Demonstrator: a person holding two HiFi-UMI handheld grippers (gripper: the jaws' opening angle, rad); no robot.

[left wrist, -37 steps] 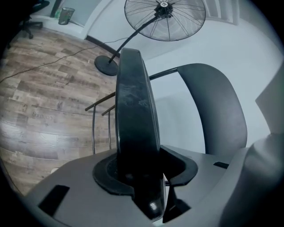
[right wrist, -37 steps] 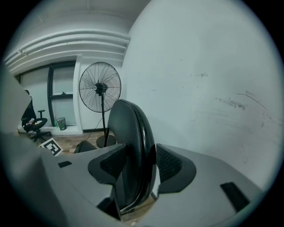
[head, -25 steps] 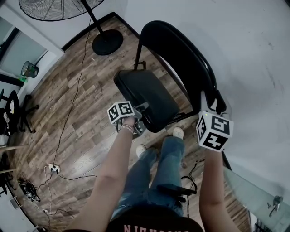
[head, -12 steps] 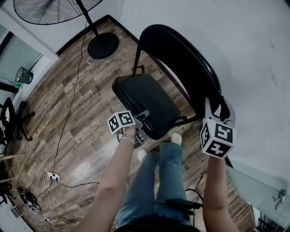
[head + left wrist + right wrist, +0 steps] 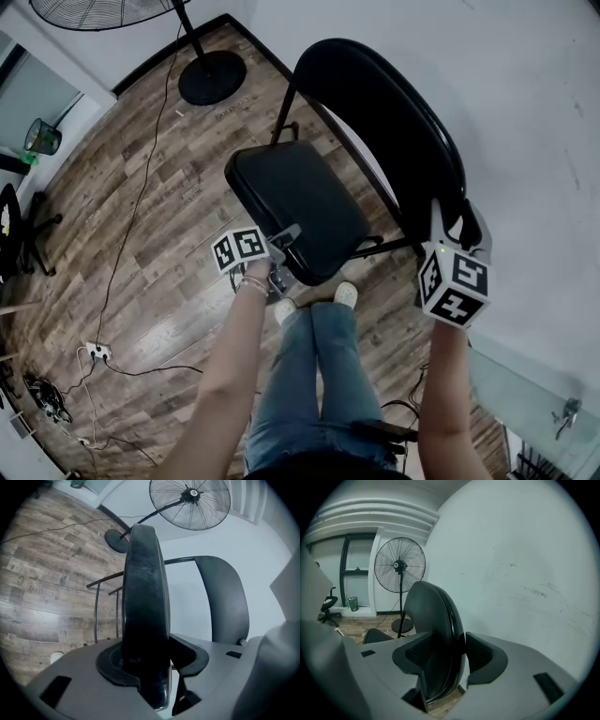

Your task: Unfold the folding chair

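the folding chair stands on the wooden floor beside the wall; left hand-held gripper clamps its seat edge, right hand-held gripper clamps the backrest, to spread them apart

The right gripper holds the black chair back, with its jaws pressed on each side of the edge. A big fan stands behind on the wood floor, next to a white wall. A small green bin sits far left.
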